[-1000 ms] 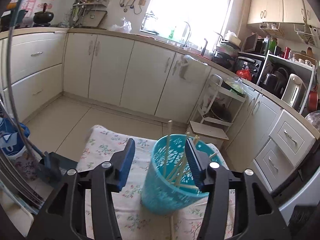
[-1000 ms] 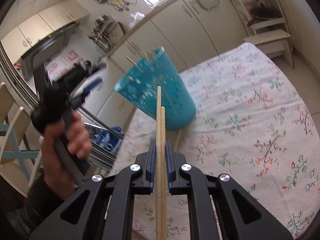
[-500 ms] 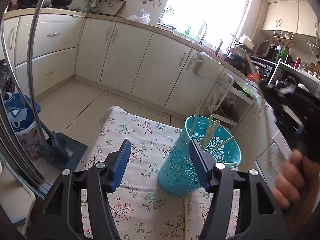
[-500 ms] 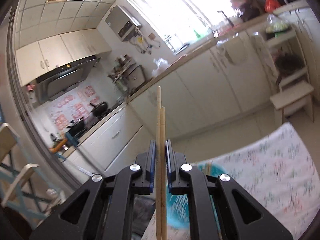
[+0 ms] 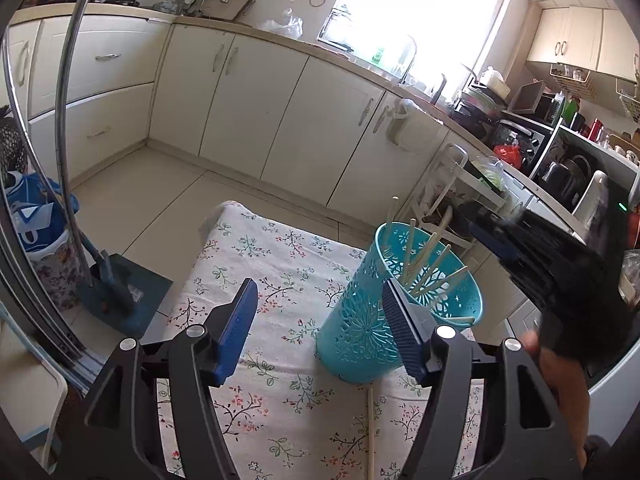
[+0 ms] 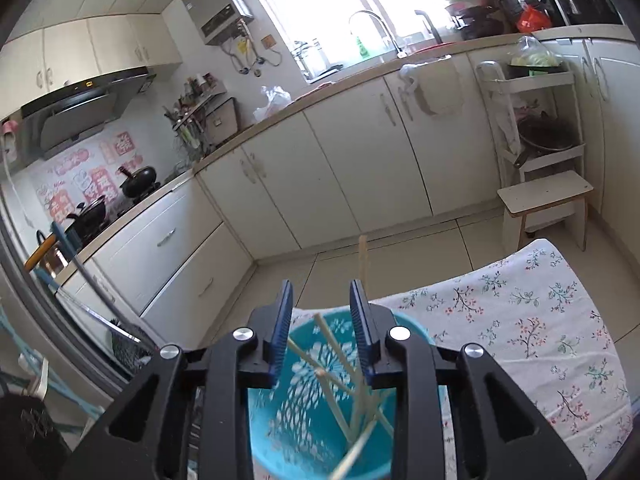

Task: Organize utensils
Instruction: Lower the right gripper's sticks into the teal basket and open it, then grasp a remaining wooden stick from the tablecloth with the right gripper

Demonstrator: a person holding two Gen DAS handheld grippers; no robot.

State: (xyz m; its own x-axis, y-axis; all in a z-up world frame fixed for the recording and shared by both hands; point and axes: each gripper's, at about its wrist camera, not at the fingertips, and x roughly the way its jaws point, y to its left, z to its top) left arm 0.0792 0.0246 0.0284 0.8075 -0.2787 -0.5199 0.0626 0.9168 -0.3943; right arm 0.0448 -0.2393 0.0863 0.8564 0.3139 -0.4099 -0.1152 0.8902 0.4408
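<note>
A white cloth printed with small flowers point(image 5: 280, 264) covers the counter, which stands in a kitchen of cream cabinets point(image 5: 248, 92) on a pale tiled floor point(image 5: 160, 188), with a bright window point(image 5: 412, 12) over the sink and a small white rack point(image 6: 536, 152) at the wall. A teal holder point(image 5: 360, 320) with cut-out sides stands upright on the cloth, holding several wooden chopsticks point(image 5: 424, 260) that lean at different angles. One more chopstick point(image 5: 370, 432) lies flat on the cloth just in front of the holder.

The left gripper point(image 5: 320, 320) has its fingers apart and opening, nothing between them; the holder sits just past the right-hand one. The right gripper point(image 6: 320, 320) hangs over the holder's mouth, its fingers opening, with a chopstick point(image 6: 363, 264) standing loose in the gap (no pad seems to press on it).

A second ago the right gripper's fingers were clamped on a pair of chopsticks beside the holder, and the left gripper sat around the holder's rim.
</note>
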